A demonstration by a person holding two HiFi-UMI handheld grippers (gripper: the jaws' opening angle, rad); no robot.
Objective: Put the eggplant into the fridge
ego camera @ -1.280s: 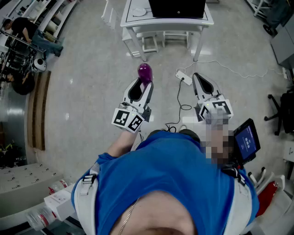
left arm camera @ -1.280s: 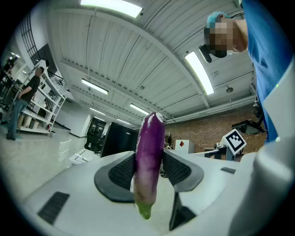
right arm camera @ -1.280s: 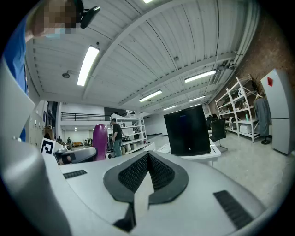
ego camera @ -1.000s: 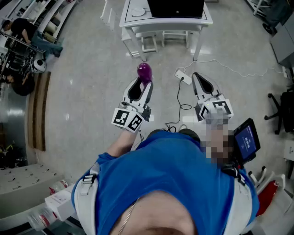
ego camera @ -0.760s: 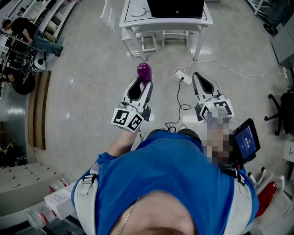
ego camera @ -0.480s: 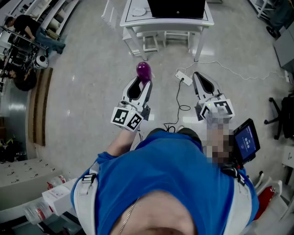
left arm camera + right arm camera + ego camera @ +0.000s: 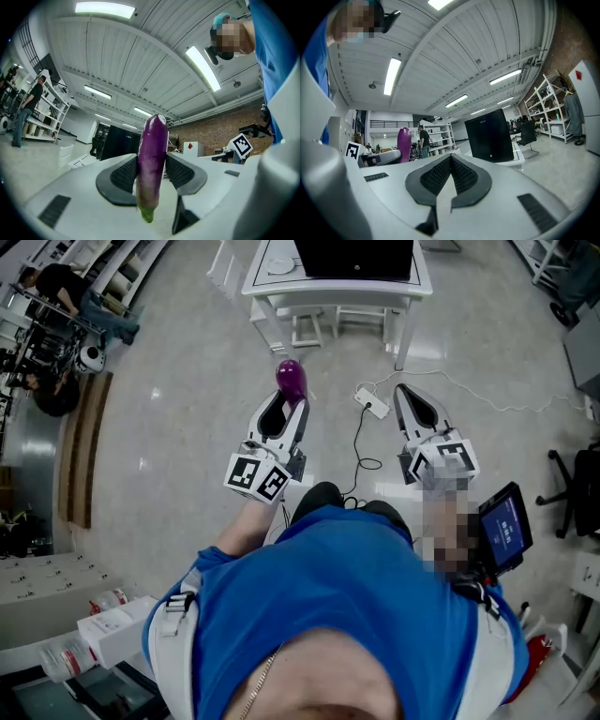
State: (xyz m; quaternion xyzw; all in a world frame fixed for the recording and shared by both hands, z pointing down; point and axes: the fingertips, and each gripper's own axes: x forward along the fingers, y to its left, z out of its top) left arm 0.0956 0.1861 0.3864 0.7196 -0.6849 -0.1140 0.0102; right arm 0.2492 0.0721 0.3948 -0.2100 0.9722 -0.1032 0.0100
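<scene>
A blue shirt (image 7: pixel 347 615) fills the lower half of the head view, hiding both arms up to the wrists and the floor below them. Just beyond it the left gripper (image 7: pixel 284 413) is clamped on the eggplant (image 7: pixel 152 159), which stands upright between the pads with its green stem end down and its rounded purple end clear above the jaw tips; from the head view only that purple end shows. The right gripper (image 7: pixel 412 407) has its pads pressed together with nothing between them. A small screen (image 7: pixel 506 526) sits by the right wrist, partly behind the shirt. On the grey floor (image 7: pixel 187 427) a black cable (image 7: pixel 361 442) and a white power strip (image 7: pixel 373 404) lie between the two grippers. The floor to the left is bare and wide. Straight ahead stands a white table (image 7: pixel 253 282), near the eggplant's tip, its black monitor (image 7: pixel 354 257) cut off by the top edge. Shelves (image 7: pixel 56 343) at far left are too cluttered to read, and a chair (image 7: pixel 581 484) is cut by the right edge
</scene>
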